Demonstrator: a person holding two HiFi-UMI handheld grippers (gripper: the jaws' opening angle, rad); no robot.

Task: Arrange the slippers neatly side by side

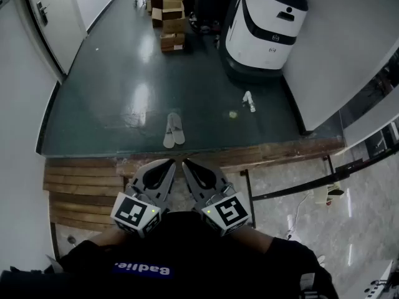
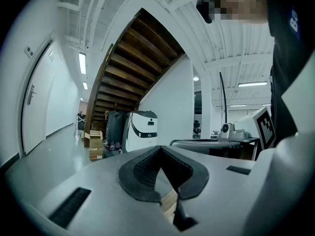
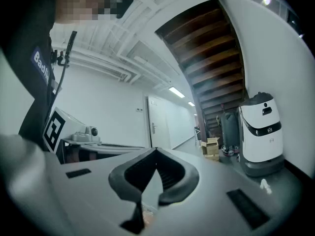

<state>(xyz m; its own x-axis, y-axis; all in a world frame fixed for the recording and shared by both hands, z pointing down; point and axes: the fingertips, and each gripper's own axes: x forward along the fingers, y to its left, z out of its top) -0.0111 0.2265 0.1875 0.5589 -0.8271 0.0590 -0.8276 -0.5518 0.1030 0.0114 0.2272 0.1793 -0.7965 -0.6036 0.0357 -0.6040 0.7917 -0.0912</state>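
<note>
Two pale slippers [image 1: 174, 129] lie on the dark green floor ahead of me, heels touching and toes slightly fanned apart. A further small white object [image 1: 249, 100], perhaps another slipper, lies to the right near the wall; it also shows low in the right gripper view as a white object [image 3: 266, 185]. My left gripper [image 1: 169, 164] and right gripper [image 1: 187, 164] are held close to my body above the wooden step edge, tips nearly touching each other. Both are shut with nothing held, well short of the slippers. Each gripper view shows its jaws meeting at the tip, left gripper [image 2: 160, 149], right gripper [image 3: 156, 150].
A white service robot [image 1: 265, 20] stands at the back right by the wall. Cardboard boxes [image 1: 173, 23] are stacked at the back. A door [image 1: 47, 17] is on the left. Wooden steps [image 1: 81, 185] lie below me, and a small yellowish spot [image 1: 232, 114] marks the floor.
</note>
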